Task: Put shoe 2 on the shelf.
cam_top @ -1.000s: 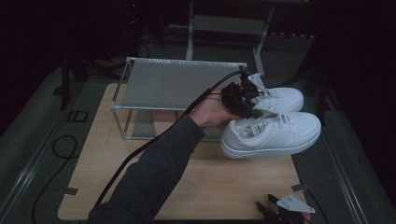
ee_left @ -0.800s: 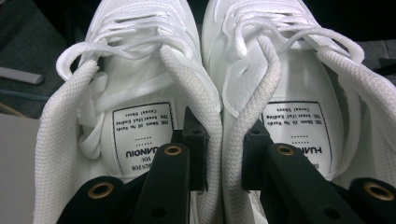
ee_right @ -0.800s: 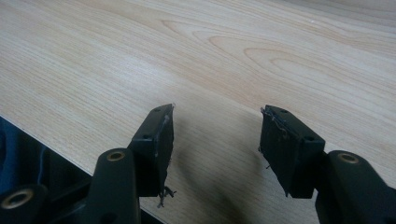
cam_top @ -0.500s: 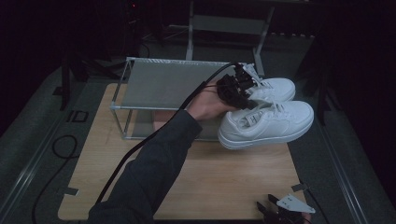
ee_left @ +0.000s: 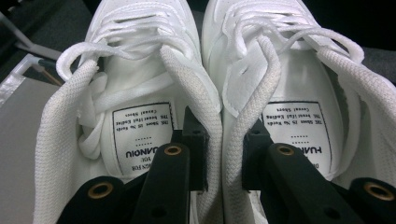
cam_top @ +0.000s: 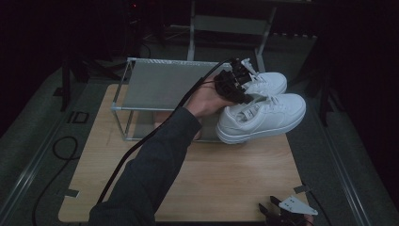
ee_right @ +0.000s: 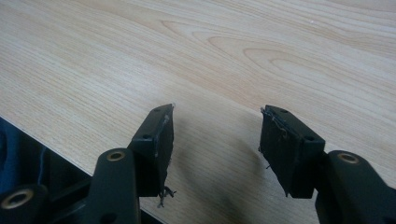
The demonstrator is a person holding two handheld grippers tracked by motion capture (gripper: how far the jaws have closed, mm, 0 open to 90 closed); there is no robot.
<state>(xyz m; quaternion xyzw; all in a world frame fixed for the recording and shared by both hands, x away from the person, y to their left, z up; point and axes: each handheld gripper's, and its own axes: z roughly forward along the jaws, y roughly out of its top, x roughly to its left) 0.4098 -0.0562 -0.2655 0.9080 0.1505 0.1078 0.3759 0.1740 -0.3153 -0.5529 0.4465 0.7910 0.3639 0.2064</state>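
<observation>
Two white lace-up sneakers, side by side

We see a pale wood-grain counter carrying a grey metal-frame shoe rack with a mesh shelf at its eleven o'clock corner, standing directly on the wood.

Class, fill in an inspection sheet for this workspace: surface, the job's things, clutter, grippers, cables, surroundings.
Surface: wooden table top, bare in front.
Job's things: pair of white shoes held side by side next to the metal rack.
Clutter: nothing seen.
Grippers: left gripper shut on the two inner collars of the shoes, one jaw in each shoe; right gripper open over the table edge.
Cables: black cable trails along the sleeve.
Surroundings: dark; grey floor.
</observation>
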